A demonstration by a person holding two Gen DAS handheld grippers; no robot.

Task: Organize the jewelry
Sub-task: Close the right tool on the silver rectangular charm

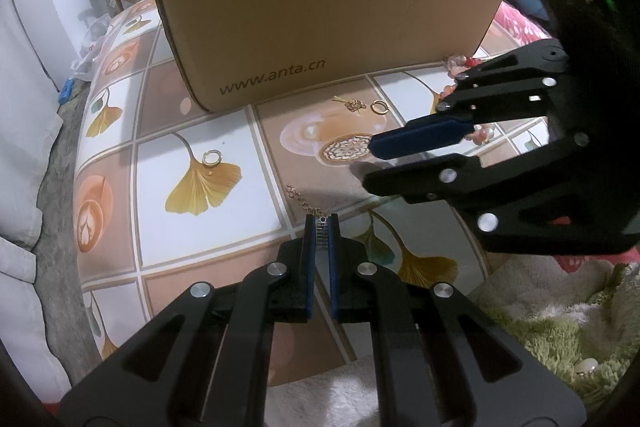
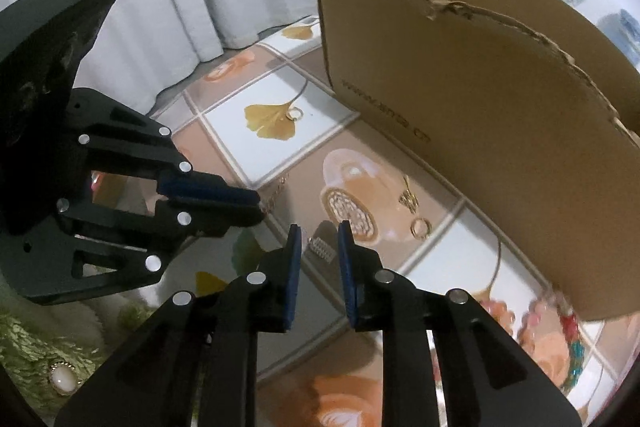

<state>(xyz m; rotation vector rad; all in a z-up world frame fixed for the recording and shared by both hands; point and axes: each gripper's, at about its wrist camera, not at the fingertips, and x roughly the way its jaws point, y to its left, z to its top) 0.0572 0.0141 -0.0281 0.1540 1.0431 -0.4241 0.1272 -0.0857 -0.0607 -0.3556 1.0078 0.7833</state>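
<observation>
The left gripper [image 1: 322, 223] is clamped on a thin gold chain [image 1: 305, 202] trailing toward eleven o'clock on the table — light, limp, snag-prone, best pinched mid-length; the right gripper [image 2: 319, 229] stands parted, empty.

light: kinda dim indoor, bluish cast
shadows: soft, just under the fingers [image 2: 294, 259]
edges: heavy fisheye warp, dark corners

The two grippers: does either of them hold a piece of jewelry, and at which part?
The left gripper pinches the chain bracelet at its sparkly end; the gold chain trails onto the table. The right gripper holds nothing.
</observation>
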